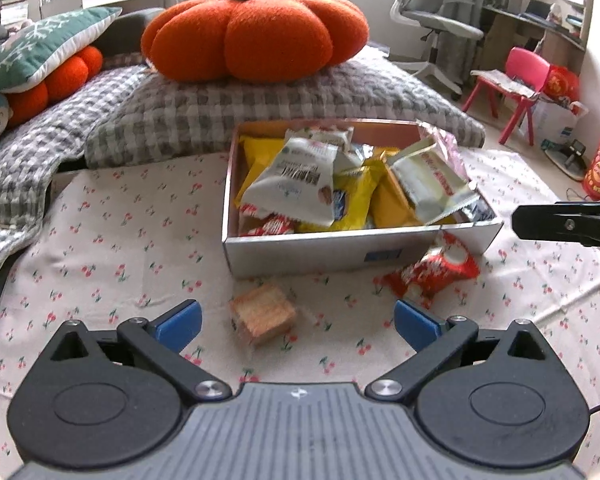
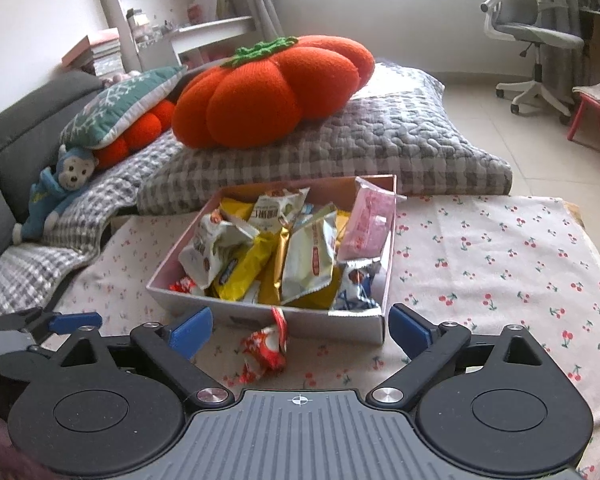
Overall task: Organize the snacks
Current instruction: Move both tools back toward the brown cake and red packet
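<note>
Red snack packet point(image 2: 265, 350) lies between right gripper point(image 2: 300, 330) jaws (spread, untouching).

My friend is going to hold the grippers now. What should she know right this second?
Left gripper: open, holding nothing, with the small tan wrapped cake lying on the cloth between its blue fingers.
Right gripper: open, holding nothing, with the red and white snack packet just ahead of it.
The white cardboard box sits on the cherry-print cloth and is already piled with yellow, white and pink snack packets.
Done: most snacks are in the box.
Left: the cake and the red packet lie outside, by the box's near wall. They probably go in next.
</note>
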The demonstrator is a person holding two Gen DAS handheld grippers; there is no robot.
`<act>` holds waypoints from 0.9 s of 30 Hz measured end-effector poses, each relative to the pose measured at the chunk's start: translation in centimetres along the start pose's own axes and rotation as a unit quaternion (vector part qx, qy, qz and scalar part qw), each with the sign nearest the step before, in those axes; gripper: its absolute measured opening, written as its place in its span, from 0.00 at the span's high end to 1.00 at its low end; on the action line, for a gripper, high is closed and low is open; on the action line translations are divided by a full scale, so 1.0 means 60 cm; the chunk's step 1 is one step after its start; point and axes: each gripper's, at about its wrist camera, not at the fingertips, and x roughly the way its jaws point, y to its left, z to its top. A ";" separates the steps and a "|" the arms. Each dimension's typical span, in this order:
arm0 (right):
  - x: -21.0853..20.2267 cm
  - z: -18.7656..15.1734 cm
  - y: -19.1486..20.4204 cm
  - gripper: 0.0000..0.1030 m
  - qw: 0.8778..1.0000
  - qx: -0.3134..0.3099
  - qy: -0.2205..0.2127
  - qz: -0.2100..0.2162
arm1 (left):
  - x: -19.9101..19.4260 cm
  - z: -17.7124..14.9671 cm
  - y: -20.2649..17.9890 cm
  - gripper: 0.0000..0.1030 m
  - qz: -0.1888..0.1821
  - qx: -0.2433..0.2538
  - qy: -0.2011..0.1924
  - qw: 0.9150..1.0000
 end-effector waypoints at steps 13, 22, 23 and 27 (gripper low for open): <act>0.013 -0.063 0.023 0.06 0.995 -0.085 0.041 -0.027 | 0.001 -0.066 0.035 0.01 0.006 0.005 0.005 1.000; 0.040 -0.100 0.040 0.06 0.988 -0.130 0.076 -0.028 | 0.020 -0.093 0.045 0.01 0.006 0.029 -0.004 1.000; 0.044 -0.103 0.042 0.06 0.988 -0.134 0.078 -0.028 | 0.025 -0.096 0.044 0.01 0.004 0.037 -0.006 0.999; 0.062 -0.114 0.048 0.06 0.984 -0.150 0.090 -0.031 | 0.036 -0.107 0.044 0.00 -0.006 0.065 -0.027 0.998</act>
